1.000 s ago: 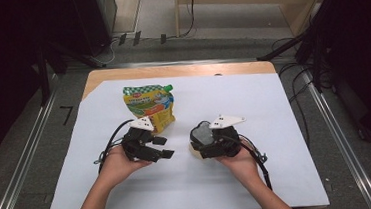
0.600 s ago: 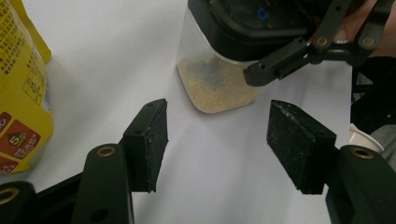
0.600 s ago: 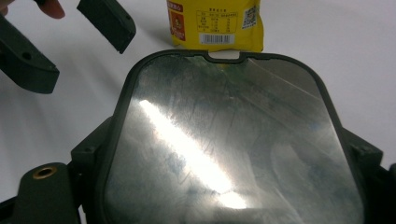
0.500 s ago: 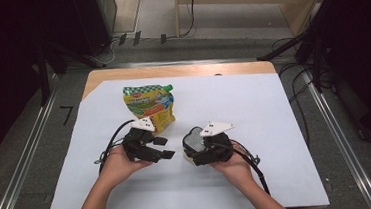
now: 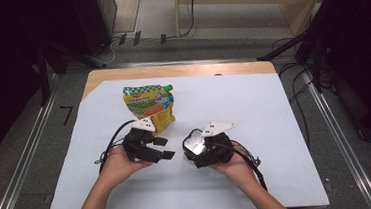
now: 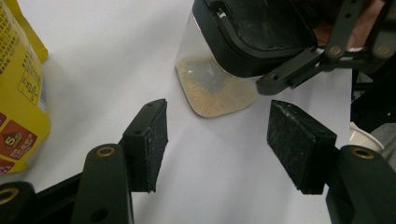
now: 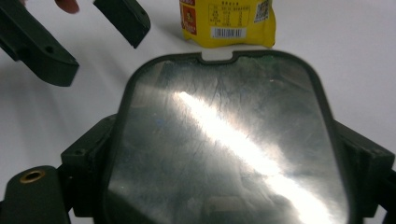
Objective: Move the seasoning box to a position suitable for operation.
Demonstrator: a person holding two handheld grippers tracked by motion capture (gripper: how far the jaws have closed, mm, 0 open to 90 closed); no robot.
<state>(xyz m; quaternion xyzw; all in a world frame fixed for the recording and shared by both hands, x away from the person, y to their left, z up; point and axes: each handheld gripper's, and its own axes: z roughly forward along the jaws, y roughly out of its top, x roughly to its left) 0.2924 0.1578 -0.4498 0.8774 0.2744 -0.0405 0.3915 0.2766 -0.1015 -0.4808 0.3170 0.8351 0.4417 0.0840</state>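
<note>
A white sheet covers most of the wooden bench. On it, toward the far left of centre, lies a yellow stand-up pouch with a green-and-white checked top band, a green spout cap at its upper right corner and a small red logo patch; the logo is too small to read from the high view. In the left gripper view the pouch's side shows dense small print, a barcode edge and a red diamond bearing a "5". In the right gripper view its lower back panel carries a barcode, a QR code and a red block of text, none of it legible.

The left gripper sits just in front of the pouch, held in the person's left hand. Its fingers stand wide apart with nothing between them, only bare white sheet.

The right gripper, in the right hand, is closed around a clear container with a black frame and lid; the container lies tipped on its side on the sheet, just right of the left gripper. A thin layer of tan granules rests in its lower end. In the right gripper view its glossy, scratched face reflects a bright streak, with the right fingers pressed against its two sides.
</note>
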